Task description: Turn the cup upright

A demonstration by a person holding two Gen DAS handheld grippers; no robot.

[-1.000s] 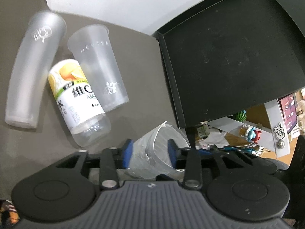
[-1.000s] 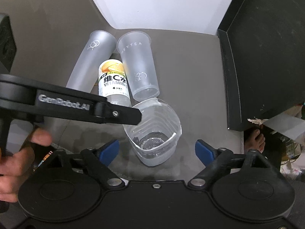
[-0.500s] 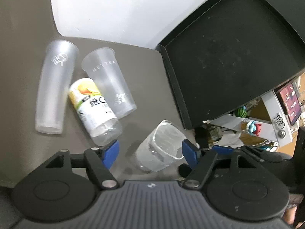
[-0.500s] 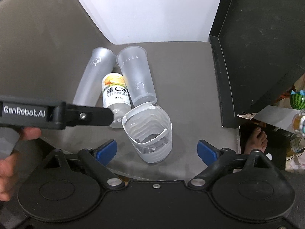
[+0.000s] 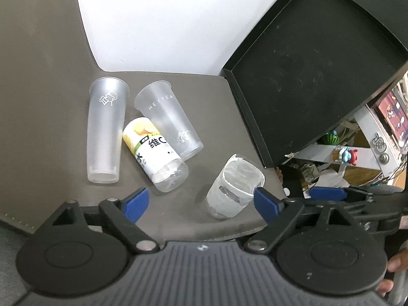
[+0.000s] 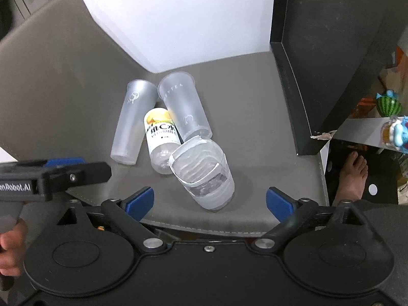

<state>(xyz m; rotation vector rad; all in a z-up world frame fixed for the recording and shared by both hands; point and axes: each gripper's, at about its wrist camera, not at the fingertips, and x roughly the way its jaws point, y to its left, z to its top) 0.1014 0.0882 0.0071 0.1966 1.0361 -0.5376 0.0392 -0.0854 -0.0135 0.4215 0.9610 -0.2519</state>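
A short clear cup [image 5: 233,187] with a white rim stands upright on the grey mat near its front edge; it also shows in the right wrist view [image 6: 204,177]. My left gripper [image 5: 201,202] is open and empty, drawn back from the cup, with its blue pads to either side. My right gripper [image 6: 210,200] is open and empty, just in front of the cup. The left gripper's body shows at the left of the right wrist view.
Two tall frosted cups [image 5: 104,132] [image 5: 169,119] and a labelled bottle [image 5: 155,153] lie on their sides behind the short cup. A black tray [image 5: 313,76] stands at the right. The mat's front edge [image 6: 229,229] is close, with a bare foot [image 6: 353,176] beyond.
My left gripper let go of the short cup, opened and drew back. The cup now stands free on the mat. My right gripper drew back a little and stayed open.
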